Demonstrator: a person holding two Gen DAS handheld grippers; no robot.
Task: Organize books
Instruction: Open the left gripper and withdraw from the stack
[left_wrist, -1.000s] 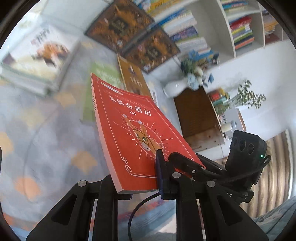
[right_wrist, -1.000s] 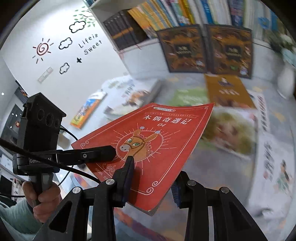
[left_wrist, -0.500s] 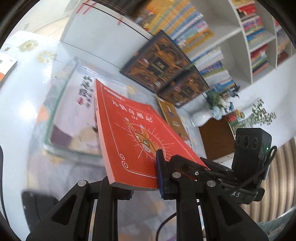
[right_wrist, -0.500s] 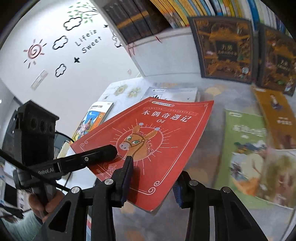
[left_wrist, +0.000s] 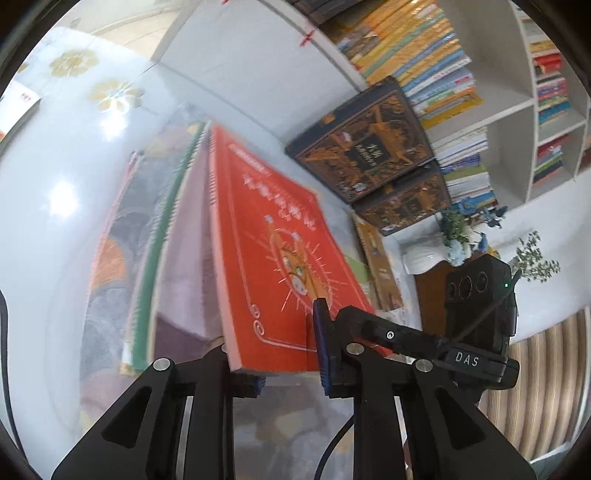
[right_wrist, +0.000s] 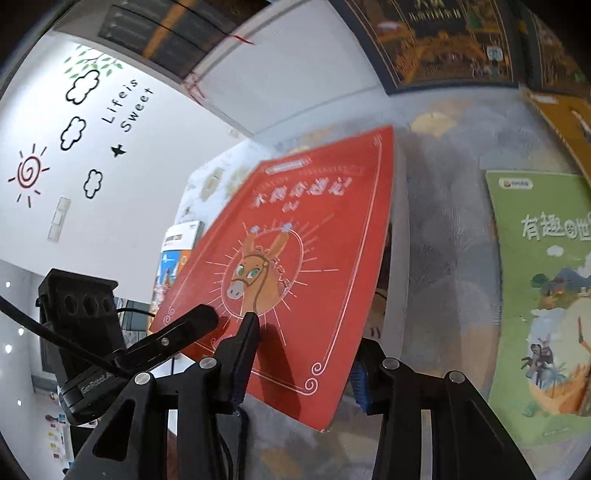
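While both claws are opening with the red paperback with a donkey on its cover (right_wrist: 295, 258) between them, the left claw (left_wrist: 286, 354) and right claw (right_wrist: 303, 354) should let go together, so it drops flat onto the stack of books (left_wrist: 155, 236) near the counter's far edge; its long axis runs away from the claws, title end farthest.

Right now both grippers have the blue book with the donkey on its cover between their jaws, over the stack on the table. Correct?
Not quite: the book is red, not blue, as the right wrist view shows plainly. The rest holds: it sits between the jaws of the left gripper and the right gripper, both opening, over the stack.
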